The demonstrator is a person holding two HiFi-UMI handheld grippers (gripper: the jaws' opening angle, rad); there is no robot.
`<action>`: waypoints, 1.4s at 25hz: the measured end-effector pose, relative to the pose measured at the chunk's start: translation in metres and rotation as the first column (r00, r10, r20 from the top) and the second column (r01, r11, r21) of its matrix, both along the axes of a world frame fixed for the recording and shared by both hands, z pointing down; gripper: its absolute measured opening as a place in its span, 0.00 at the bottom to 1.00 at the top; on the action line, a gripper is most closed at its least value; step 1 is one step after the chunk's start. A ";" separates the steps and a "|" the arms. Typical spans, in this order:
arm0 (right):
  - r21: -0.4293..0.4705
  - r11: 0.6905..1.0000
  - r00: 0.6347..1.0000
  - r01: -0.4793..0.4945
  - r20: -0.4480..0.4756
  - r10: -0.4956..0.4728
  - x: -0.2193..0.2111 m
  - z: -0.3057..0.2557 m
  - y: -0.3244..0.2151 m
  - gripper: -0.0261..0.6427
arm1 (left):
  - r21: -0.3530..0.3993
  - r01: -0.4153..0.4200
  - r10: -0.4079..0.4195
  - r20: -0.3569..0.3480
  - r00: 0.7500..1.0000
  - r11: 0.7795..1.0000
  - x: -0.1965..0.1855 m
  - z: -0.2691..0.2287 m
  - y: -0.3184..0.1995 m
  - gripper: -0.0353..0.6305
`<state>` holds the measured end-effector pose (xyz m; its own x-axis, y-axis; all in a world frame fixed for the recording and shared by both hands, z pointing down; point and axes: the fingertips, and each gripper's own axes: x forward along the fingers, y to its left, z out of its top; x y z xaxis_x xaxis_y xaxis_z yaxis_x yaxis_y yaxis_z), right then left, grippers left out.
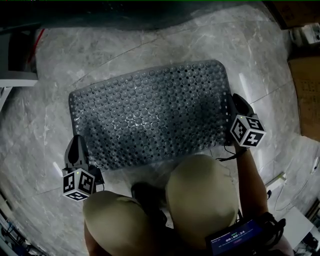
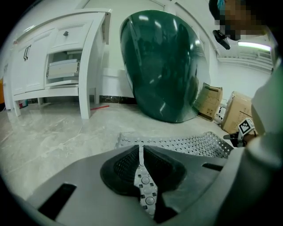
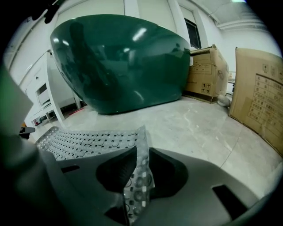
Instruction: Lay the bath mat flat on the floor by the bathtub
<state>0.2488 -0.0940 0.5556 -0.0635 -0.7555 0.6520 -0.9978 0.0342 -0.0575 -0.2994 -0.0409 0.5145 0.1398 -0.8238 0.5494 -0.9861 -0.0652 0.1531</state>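
Marble floor [image 1: 45, 125] by green bathtub [image 3: 119, 62], bath mat [image 1: 150, 115] outspread, left gripper [image 2: 140, 152] and right gripper [image 3: 139, 161] fingers [image 2: 166, 167] clamped on its edges.

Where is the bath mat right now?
In the head view the bath mat is spread over the marble floor just short of the dark green bathtub, pinched at either end by the left claw and right claw.

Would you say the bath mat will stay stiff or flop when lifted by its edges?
Probably floppy: the bath mat bends upward where the left tool and right tool pinch its edges. Its many holes suggest it is fairly light.
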 end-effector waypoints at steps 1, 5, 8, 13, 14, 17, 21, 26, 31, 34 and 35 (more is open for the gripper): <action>0.009 1.000 1.000 0.002 -0.001 -0.002 -0.002 -0.004 0.002 0.18 | -0.002 0.003 -0.003 -0.002 1.000 1.000 0.000 0.000 0.001 0.13; -0.037 0.999 1.000 0.011 0.022 -0.011 -0.006 0.017 0.009 0.13 | -0.001 0.013 -0.013 0.003 1.000 1.000 -0.004 -0.001 0.003 0.13; -0.082 0.997 1.000 -0.014 0.017 0.016 0.009 0.035 0.009 0.12 | 0.006 0.016 -0.016 0.008 1.000 1.000 -0.008 -0.003 0.004 0.13; -0.175 0.984 0.998 -0.036 0.042 0.044 0.029 0.064 0.013 0.12 | 0.011 0.015 -0.015 0.024 1.000 1.000 -0.013 -0.008 0.005 0.13; -0.184 0.982 0.998 -0.035 0.046 0.045 0.032 0.067 0.014 0.12 | 0.014 0.010 -0.010 0.025 1.000 1.000 -0.013 -0.008 0.004 0.13; -0.180 0.983 0.998 -0.030 0.055 0.040 0.030 0.062 0.011 0.12 | 0.038 0.011 -0.012 0.027 1.000 0.999 -0.015 -0.014 -0.005 0.13; 0.019 0.998 0.998 0.055 0.008 -0.055 -0.010 -0.010 -0.013 0.12 | 0.108 0.015 -0.018 0.021 1.000 0.994 -0.015 -0.038 -0.027 0.13; 0.336 0.903 0.962 0.268 -0.039 -0.271 -0.117 -0.121 -0.047 0.12 | 0.231 0.009 -0.016 0.029 0.999 0.973 -0.005 -0.088 -0.060 0.13; 0.485 0.780 0.915 0.395 -0.130 -0.382 -0.189 -0.189 -0.064 0.11 | 0.338 -0.005 -0.033 0.105 0.994 0.941 0.006 -0.135 -0.084 0.12; 0.531 0.754 0.918 0.387 -0.144 -0.370 -0.199 -0.206 -0.065 0.09 | 0.376 -0.006 -0.032 0.094 0.995 0.927 0.013 -0.147 -0.093 0.11; 0.539 0.748 0.918 0.387 -0.148 -0.368 -0.201 -0.209 -0.064 0.09 | 0.383 -0.007 -0.030 0.092 0.995 0.924 0.015 -0.149 -0.095 0.10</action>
